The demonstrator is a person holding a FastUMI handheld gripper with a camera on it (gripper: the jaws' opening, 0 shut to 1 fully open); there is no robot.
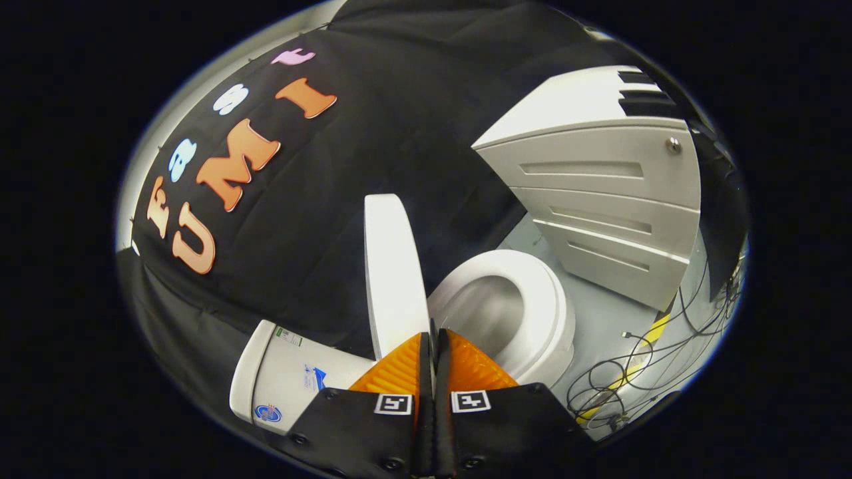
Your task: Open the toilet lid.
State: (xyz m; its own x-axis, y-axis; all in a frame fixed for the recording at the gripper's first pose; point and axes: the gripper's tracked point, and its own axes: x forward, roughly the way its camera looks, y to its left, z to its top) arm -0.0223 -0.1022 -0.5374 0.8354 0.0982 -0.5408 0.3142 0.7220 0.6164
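Observation:
The white toilet lid stands raised off the seat, seen edge-on, and leans back toward the tank. The white seat and open bowl lie just ahead of my fingers, on their right. My gripper is shut, its two fingers pressed together with nothing between them. Its fingertips sit right at the lid's near edge, with the lid beside the left finger; I cannot tell whether they touch it.
A grey drawer cabinet stands beyond the bowl. Loose cables and a yellow-black tape strip lie on the grey floor beside the toilet. Black cloth walls the space behind the lid.

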